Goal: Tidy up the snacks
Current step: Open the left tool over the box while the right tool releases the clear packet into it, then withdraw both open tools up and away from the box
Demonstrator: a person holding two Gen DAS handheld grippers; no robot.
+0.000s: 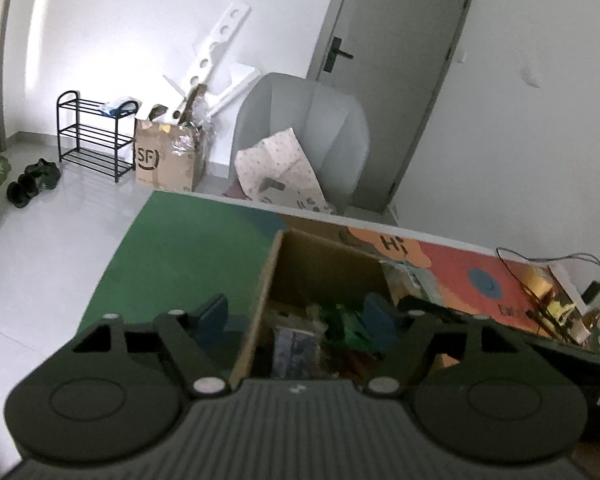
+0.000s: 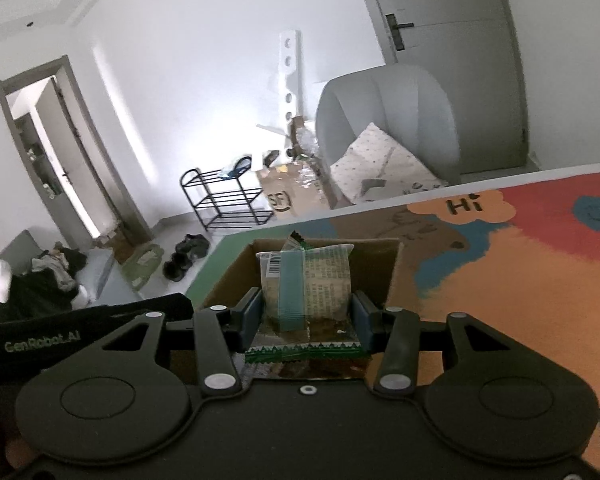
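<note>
An open cardboard box (image 1: pixel 272 272) stands on the colourful mat and holds several snack packets (image 1: pixel 296 344). My left gripper (image 1: pixel 296 316) is open, its jaws either side of the box's left wall, empty. In the right wrist view the same box (image 2: pixel 392 272) lies just ahead. My right gripper (image 2: pixel 306 314) is shut on a clear snack packet with a green edge (image 2: pixel 312 280), held upright over the box's near side.
The mat (image 2: pixel 500 280) covers the table, green at left (image 1: pixel 188 240), orange and red at right. Cables and a power strip (image 1: pixel 568 280) lie at the far right. A grey armchair (image 1: pixel 312 128), an SF carton (image 1: pixel 168 160) and a black shoe rack (image 1: pixel 92 136) stand beyond.
</note>
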